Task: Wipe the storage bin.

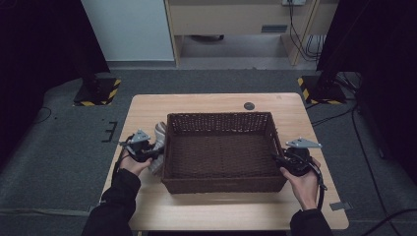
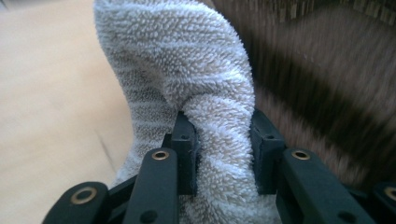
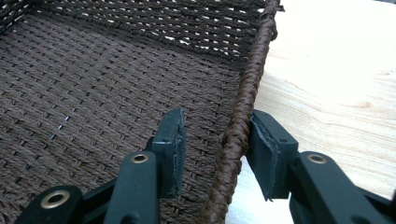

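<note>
- No readable text, label, brand or number is showing on the basket (image 1: 220, 185), the towel (image 2: 187, 70) or the table (image 1: 196, 103).

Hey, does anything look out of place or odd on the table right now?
Only the fluffy grey towel: it is bunched up outside the brown wicker basket, against its left wall, pinched in the left claw. The basket itself sits square and empty.

This looks like a lab or recording room. Beyond the hand-held gripper (image 1: 156, 152) and the bare wooden desk (image 1: 216, 101) lie grey carpet (image 1: 59, 147), hazard-striped stand bases (image 1: 98, 92) on both sides, dark curtains (image 1: 39, 44), and loose cables (image 1: 314, 46) by pale cabinets (image 1: 236, 19).
</note>
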{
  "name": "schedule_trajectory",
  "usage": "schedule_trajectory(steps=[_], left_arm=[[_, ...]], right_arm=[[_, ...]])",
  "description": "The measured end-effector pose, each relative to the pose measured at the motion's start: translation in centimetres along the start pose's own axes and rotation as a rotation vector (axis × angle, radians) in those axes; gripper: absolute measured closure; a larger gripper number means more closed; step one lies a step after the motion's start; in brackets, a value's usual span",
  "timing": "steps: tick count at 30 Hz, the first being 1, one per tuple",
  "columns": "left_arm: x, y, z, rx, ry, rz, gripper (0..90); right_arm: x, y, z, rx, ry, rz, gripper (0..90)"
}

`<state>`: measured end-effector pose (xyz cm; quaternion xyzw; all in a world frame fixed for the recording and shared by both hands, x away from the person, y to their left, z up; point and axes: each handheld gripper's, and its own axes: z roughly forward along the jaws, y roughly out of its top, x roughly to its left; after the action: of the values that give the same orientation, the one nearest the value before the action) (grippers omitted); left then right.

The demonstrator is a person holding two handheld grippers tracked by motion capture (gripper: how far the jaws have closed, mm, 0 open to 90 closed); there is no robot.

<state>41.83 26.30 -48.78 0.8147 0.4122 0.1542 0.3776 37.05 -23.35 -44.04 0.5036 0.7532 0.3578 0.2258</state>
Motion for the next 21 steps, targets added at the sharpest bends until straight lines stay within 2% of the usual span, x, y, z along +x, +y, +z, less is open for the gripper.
schedule_trajectory(steps=[4,8,11,14,15,18,21], left_arm=[[0.0,0.0,-0.2,-0.002,-0.004,-0.02,67.2],[0.6,0.6,-2.4,-0.075,-0.008,-0.043,67.3],[0.6,1.6,-4.3,-0.121,-0.021,-0.024,67.3],[0.3,2.5,-5.6,-0.145,-0.045,-0.007,67.3],[0.1,2.7,-5.7,-0.134,-0.047,0.009,67.3],[-0.4,2.8,-5.0,-0.12,-0.04,0.022,67.3],[-0.2,2.7,-4.1,-0.125,-0.032,0.018,67.3]], right_arm=[[-0.2,0.1,-0.3,-0.03,-0.001,-0.004,54.4],[-0.6,0.2,-0.6,-0.047,-0.001,-0.007,53.0],[-1.0,0.2,-0.8,-0.047,0.003,-0.015,55.0],[-1.1,0.2,-0.9,-0.034,-0.005,-0.037,62.6],[-1.1,0.2,-0.8,-0.026,-0.007,-0.043,63.8],[-1.0,0.2,-0.5,-0.009,0.014,-0.06,69.1],[-0.7,0.2,-0.3,0.018,0.006,-0.065,69.3]])
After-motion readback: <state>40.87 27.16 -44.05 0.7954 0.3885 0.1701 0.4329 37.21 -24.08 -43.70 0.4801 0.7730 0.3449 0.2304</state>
